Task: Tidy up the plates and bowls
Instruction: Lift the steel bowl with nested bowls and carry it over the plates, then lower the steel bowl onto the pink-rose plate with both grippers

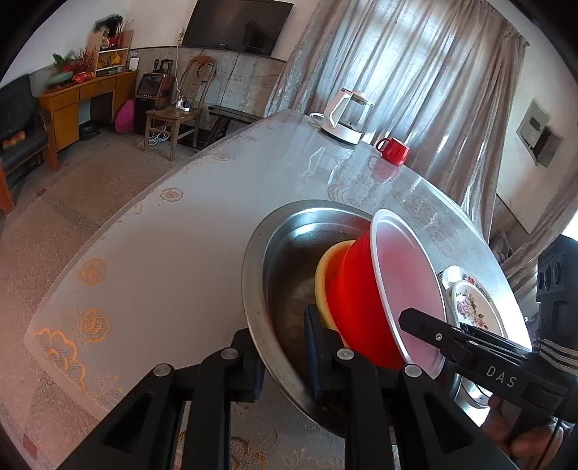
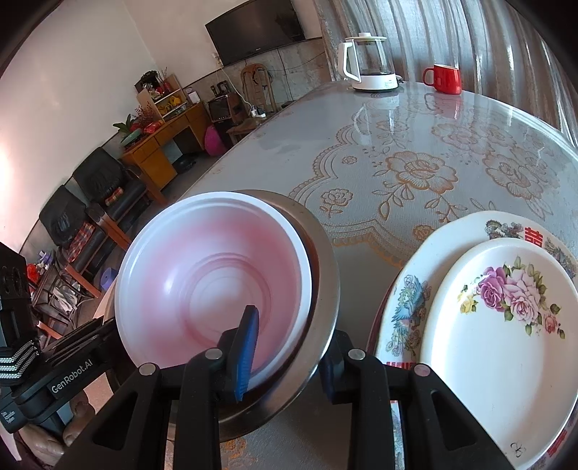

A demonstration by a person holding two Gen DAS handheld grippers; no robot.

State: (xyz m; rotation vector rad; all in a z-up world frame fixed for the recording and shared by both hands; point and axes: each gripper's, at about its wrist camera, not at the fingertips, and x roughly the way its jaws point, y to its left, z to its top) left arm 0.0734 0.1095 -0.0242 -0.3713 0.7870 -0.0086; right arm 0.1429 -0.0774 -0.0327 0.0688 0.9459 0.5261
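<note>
Bowls: your left fingers (image 1: 285,347) clamp the steel basin (image 1: 289,231) rim, right fingers (image 2: 287,358) seemingly the red bowl (image 1: 357,300); seat it gently.

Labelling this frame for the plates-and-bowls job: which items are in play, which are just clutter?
In play:
- steel basin
- red bowl, tilted in the basin
- yellow bowl behind it
- two stacked floral plates
- left hand-held gripper, right hand-held gripper

Clutter:
- kettle
- red mug
- television
</note>
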